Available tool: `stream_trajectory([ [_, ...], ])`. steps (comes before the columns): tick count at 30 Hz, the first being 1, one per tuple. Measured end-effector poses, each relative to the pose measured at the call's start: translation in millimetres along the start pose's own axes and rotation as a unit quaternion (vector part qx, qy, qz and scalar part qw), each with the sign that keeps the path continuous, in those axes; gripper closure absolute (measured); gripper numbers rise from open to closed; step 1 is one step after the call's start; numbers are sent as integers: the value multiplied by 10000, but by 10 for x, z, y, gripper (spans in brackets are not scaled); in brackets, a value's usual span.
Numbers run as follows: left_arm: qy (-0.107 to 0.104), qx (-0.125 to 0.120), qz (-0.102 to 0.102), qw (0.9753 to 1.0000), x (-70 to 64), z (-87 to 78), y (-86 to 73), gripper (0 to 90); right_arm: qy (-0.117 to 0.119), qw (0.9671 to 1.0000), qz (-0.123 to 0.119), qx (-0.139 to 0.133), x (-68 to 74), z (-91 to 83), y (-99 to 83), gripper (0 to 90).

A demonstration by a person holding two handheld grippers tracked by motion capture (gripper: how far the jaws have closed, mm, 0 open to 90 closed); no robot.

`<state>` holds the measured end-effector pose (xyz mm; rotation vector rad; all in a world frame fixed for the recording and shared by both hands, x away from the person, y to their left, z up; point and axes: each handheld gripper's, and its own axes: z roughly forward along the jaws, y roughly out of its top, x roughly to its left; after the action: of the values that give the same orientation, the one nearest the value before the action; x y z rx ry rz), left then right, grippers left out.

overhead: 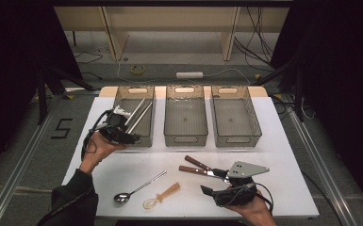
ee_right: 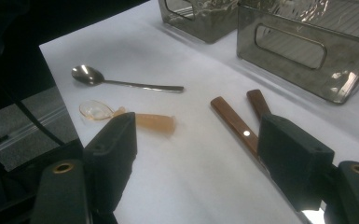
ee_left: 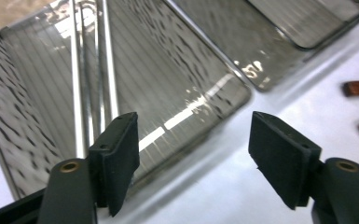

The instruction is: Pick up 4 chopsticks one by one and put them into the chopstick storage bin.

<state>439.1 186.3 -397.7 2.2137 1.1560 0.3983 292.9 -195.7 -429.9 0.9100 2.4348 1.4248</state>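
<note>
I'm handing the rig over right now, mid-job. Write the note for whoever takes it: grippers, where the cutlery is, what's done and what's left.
Left gripper: open, nothing held, at the front edge of the left bin.
Right gripper: open, nothing held, low over the table near the two wooden-handled utensils.
Left bin holds two long metal pieces. The middle bin and right bin look bare.
On the table are the metal spoon, the clear plastic spoon and the wooden-handled pair.
Seemingly a sort into bins: one kind looks done, and four pieces are left on the table.
</note>
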Motion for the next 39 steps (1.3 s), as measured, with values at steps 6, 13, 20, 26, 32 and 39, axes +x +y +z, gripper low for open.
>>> stream_trajectory([
  [6,-134,224,175,9995,-166,-25,-109,295,-25,10000,19,35,-11,7,-6,298],
  [13,-206,500,299,9981,-303,-59,-325,271,-5,10000,29,59,-10,16,-6,299],
  [20,-162,778,381,9961,-408,-102,-544,248,14,10000,44,73,-8,31,-4,299],
  [26,-250,857,453,9950,-524,-149,-649,232,9,10000,54,64,-13,34,8,299],
  [32,-270,991,583,9930,-604,-194,-734,227,13,10000,50,75,-16,44,15,299],
  [39,-284,1155,728,9902,-733,-231,-838,231,23,10000,15,59,-1,34,12,299],
])
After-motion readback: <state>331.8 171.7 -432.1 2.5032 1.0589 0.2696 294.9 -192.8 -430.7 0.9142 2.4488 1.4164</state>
